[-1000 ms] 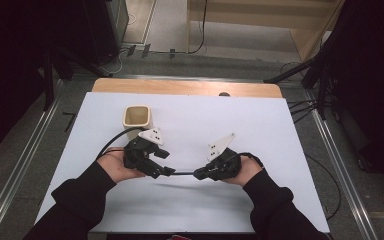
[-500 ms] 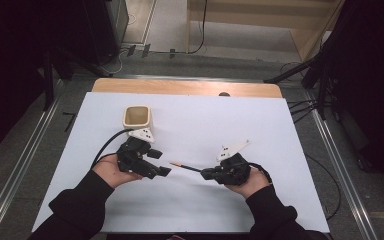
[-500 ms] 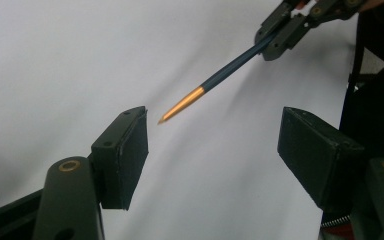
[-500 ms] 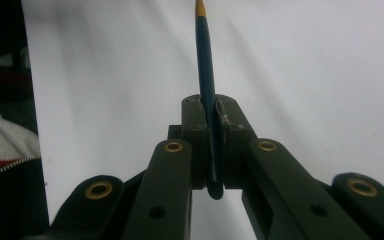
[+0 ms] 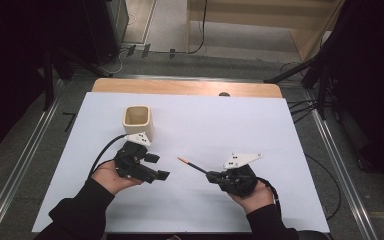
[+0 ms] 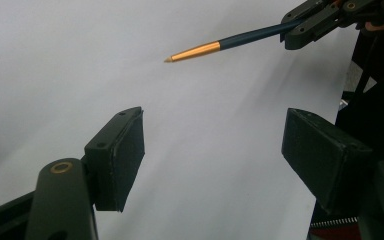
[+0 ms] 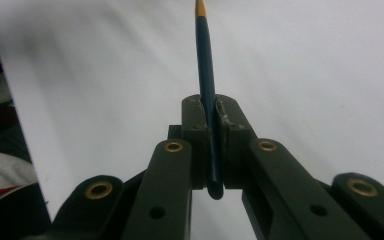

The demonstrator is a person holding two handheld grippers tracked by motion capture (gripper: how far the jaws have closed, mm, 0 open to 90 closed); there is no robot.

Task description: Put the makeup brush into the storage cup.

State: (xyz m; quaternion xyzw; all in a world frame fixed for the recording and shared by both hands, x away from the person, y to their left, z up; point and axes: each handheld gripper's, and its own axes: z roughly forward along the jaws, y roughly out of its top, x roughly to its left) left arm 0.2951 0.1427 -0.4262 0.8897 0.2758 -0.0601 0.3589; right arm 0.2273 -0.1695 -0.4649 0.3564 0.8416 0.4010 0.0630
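A: Now, the pencil [image 5: 194, 166] sits clamped in the right gripper [image 5: 214, 176], jaws pinched tight on its dark barrel, orange tip sticking out ahead.

B: And the left gripper [image 5: 161, 175]?

A: Its jaws have just been opening, and they stand wide with nothing between them, only the white table cover [image 5: 230, 125] behind.

B: So where's that pencil, taking the cup [image 5: 138, 121] as our mark?

A: Nearer the person than the cup and off to its right, lifted just above the cover. Its long axis runs slantwise, with the orange tip aimed back up toward the cup and the blunt end buried in the right-hand jaws.

B: Which hand's closer to the cup?

A: The left one, no contest; it sits just in front of the cup, while the right is well apart. From the left gripper view the pencil [image 6: 220, 46] points across above those open jaws, tip leading.

B: So the tip's heading is the thing.

A: I'd say so: it has to swing upright over the cup's mouth, and the tip already faces that way.
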